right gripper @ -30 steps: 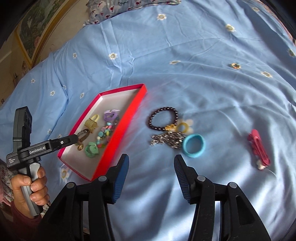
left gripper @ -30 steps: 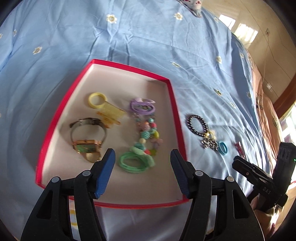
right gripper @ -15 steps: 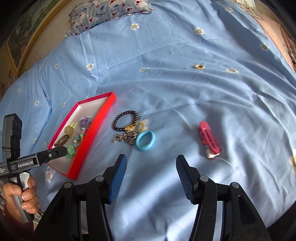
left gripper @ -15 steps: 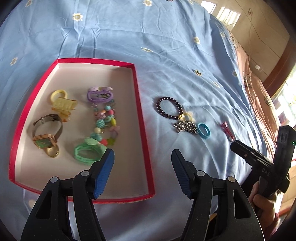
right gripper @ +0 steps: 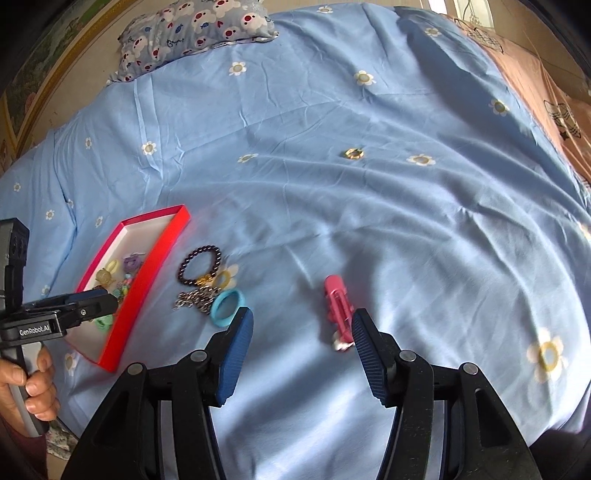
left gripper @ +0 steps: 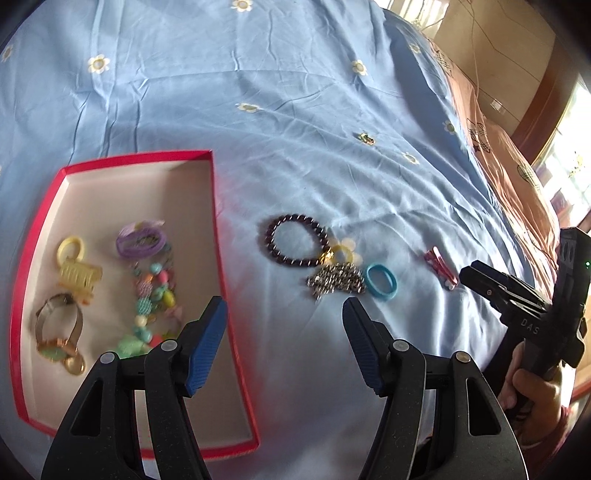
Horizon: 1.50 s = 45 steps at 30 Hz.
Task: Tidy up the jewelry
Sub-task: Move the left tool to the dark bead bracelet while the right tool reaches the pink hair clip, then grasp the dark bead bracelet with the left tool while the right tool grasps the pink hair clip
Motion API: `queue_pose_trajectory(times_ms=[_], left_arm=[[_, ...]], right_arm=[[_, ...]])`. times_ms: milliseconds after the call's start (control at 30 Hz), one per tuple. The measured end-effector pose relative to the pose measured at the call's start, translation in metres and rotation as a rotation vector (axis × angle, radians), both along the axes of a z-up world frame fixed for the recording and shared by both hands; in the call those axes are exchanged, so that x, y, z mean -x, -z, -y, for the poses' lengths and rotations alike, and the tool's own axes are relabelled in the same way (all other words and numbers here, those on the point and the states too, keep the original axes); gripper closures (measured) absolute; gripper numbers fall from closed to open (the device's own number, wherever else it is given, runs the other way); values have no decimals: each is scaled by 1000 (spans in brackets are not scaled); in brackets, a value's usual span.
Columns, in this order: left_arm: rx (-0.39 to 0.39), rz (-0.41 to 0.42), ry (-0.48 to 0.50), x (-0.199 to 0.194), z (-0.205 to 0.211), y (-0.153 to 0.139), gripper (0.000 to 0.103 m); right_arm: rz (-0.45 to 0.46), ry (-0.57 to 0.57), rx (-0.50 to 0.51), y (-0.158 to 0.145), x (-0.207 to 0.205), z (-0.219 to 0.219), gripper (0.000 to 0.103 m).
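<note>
A red tray (left gripper: 212, 206) with a white floor lies on the blue sheet and holds a watch (left gripper: 59, 332), a yellow claw clip (left gripper: 77, 271), a purple band (left gripper: 142, 240), a bead string (left gripper: 155, 295) and a green band (left gripper: 129, 345). To its right lie a dark bead bracelet (left gripper: 295, 240), a silver chain (left gripper: 336, 280), a blue ring (left gripper: 381, 281) and a pink hair clip (right gripper: 338, 306). My left gripper (left gripper: 282, 310) hovers open over the tray's right rim, short of the bracelet. My right gripper (right gripper: 303, 315) is open and empty, with the clip just inside its right finger (right gripper: 364, 332).
A small gold ring (right gripper: 354, 153) lies alone far out on the sheet. A patterned pillow (right gripper: 195, 26) sits at the head of the bed. A pink blanket (left gripper: 509, 155) covers the right edge. A hand (right gripper: 37, 384) grips the left tool's handle.
The left gripper has slid right, from above the tray's contents to its right rim. The right gripper has also moved right, from the blue ring to the pink clip. Both stay open.
</note>
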<state>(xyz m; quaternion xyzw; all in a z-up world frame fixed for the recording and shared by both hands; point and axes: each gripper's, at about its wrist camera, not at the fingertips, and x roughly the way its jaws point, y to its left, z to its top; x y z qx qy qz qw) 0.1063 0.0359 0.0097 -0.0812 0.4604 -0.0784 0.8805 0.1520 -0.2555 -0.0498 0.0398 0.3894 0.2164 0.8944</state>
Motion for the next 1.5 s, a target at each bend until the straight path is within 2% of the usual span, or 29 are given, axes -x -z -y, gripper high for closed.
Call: queue_pose_trajectory(times_ms=[133, 400, 633, 700, 800, 833, 867, 900, 1000, 1333, 1500], left_arm=[[-16, 11, 32, -20, 12, -1, 39], [-43, -28, 98, -63, 40, 12, 39], [-98, -86, 136, -94, 58, 38, 41], [-105, -111, 140, -101, 60, 47, 55], [-130, -116, 144, -107, 64, 55, 66], [-141, -106, 153, -107, 66, 54, 71], [-143, -104, 166, -108, 68, 54, 84], [-139, -108, 174, -109, 68, 55, 92], [-125, -105, 186, -109, 68, 54, 96], [6, -29, 157, -79, 48, 24, 97], [44, 8, 129, -58, 32, 6, 97]], right_arm=[[-9, 4, 28, 2, -14, 4, 46], [-49, -18, 59, 14, -34, 1, 46], [-88, -20, 71, 27, -46, 2, 46], [-94, -18, 73, 30, -47, 2, 46], [-92, -16, 80, 33, -48, 1, 47], [-86, -17, 92, 33, -48, 0, 52], [-77, -15, 114, 33, -47, -2, 56], [-68, -13, 136, 34, -47, -4, 64], [-52, -10, 165, 36, -46, -6, 83], [-40, -26, 77, 20, -37, -5, 84], [-29, -63, 35, 7, -31, -16, 84]])
